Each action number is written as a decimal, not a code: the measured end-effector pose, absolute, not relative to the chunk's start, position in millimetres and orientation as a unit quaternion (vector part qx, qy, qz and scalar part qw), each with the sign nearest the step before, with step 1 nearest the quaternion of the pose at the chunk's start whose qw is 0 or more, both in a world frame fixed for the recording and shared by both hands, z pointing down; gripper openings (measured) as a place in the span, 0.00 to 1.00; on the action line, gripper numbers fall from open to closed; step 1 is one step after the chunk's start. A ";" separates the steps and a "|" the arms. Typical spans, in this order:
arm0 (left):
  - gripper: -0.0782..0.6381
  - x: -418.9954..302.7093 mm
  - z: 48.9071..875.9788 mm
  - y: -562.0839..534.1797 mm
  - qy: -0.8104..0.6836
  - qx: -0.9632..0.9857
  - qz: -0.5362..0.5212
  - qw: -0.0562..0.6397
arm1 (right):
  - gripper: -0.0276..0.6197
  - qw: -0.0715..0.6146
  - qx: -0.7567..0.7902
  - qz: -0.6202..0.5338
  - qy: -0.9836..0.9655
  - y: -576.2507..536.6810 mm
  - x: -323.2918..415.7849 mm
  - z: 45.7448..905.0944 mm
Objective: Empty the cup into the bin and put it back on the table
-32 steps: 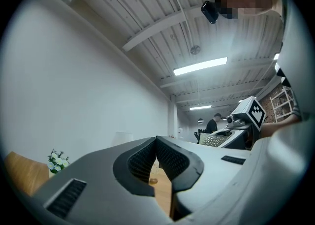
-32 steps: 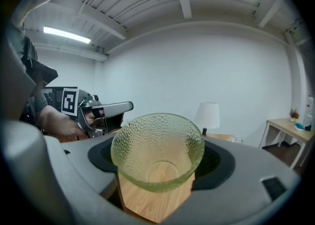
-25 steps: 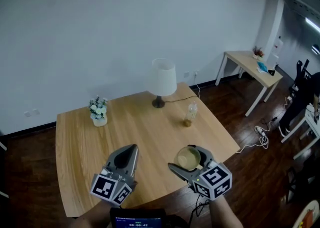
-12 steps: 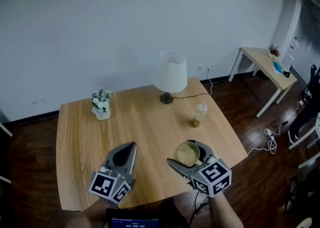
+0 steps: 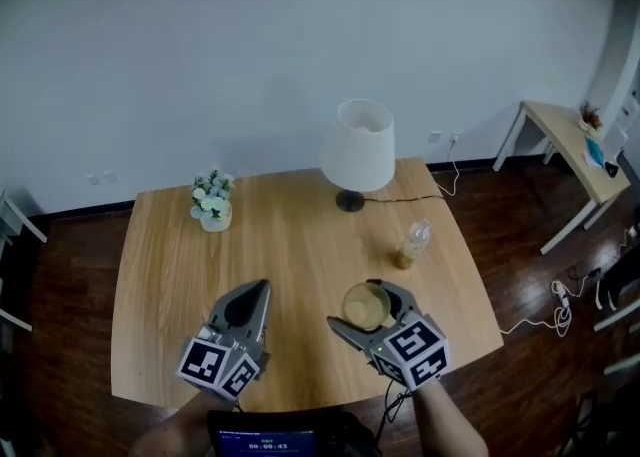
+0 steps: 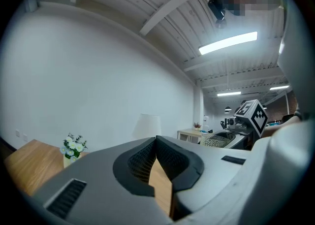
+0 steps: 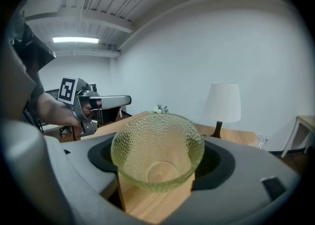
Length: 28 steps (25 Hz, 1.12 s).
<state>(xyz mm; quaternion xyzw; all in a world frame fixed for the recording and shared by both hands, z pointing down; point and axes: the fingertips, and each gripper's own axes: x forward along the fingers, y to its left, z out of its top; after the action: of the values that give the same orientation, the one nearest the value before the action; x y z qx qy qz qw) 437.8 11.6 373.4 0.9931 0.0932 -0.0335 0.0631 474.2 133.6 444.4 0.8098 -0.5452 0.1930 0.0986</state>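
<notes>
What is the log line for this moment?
right gripper: shut on cup | cup: upright, looks empty, over table | left gripper: shut, empty

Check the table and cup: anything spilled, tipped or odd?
Nothing stands out. The cup sits mouth up and looks empty in the right tool; the lamp, flowers and bottle stand upright on the table, with no spill visible.

Cup (image 7: 157,150): pale yellow-green dimpled glass, bowl-shaped, wide rim tapering to a small round base. Mouth up, roughly upright, nothing visible inside (bottom shows clean through). Clamped by its sides between the right tongs (image 5: 366,307), over the desk (image 5: 300,245) near its front edge; can't tell if the base touches.
</notes>
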 end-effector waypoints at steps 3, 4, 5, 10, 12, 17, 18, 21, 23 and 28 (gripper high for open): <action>0.10 448.9 384.2 9.4 0.073 0.994 -0.029 0.071 | 0.68 0.100 0.801 0.201 -0.555 134.1 486.1 457.7; 0.10 452.5 388.6 9.0 0.067 0.995 -0.026 0.072 | 0.68 0.102 0.798 0.203 -0.557 134.5 490.6 462.8; 0.10 456.2 393.0 8.9 0.061 0.995 -0.023 0.072 | 0.68 0.104 0.796 0.205 -0.560 134.6 495.2 468.0; 0.10 462.5 414.9 10.4 0.045 0.997 -0.004 0.058 | 0.68 0.116 0.779 0.228 -0.572 132.7 506.6 500.2; 0.10 467.6 422.2 10.4 0.047 0.997 0.002 0.054 | 0.68 0.118 0.779 0.233 -0.570 131.1 515.6 510.2; 0.10 477.9 448.7 -2.3 0.040 0.997 0.028 0.065 | 0.68 0.110 0.783 0.251 -0.559 122.7 526.3 532.8; 0.10 480.8 453.6 -5.1 0.040 0.996 0.030 0.067 | 0.68 0.111 0.783 0.252 -0.558 120.4 528.3 537.2; 0.10 491.0 466.1 -13.6 0.041 0.996 0.035 0.073 | 0.68 0.108 0.786 0.260 -0.550 112.2 535.9 549.4; 0.10 497.2 474.5 -17.2 0.044 0.995 0.038 0.076 | 0.68 0.107 0.788 0.266 -0.545 108.4 540.0 556.6; 0.10 514.9 491.0 -20.9 0.056 0.994 0.044 0.086 | 0.68 0.109 0.794 0.269 -0.534 98.7 555.3 581.5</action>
<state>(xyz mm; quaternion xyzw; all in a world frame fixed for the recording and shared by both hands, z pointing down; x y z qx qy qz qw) 514.9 -20.9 491.0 0.9937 0.0563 0.0444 0.0864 555.3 98.7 581.5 0.7941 -0.5339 0.2692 0.1093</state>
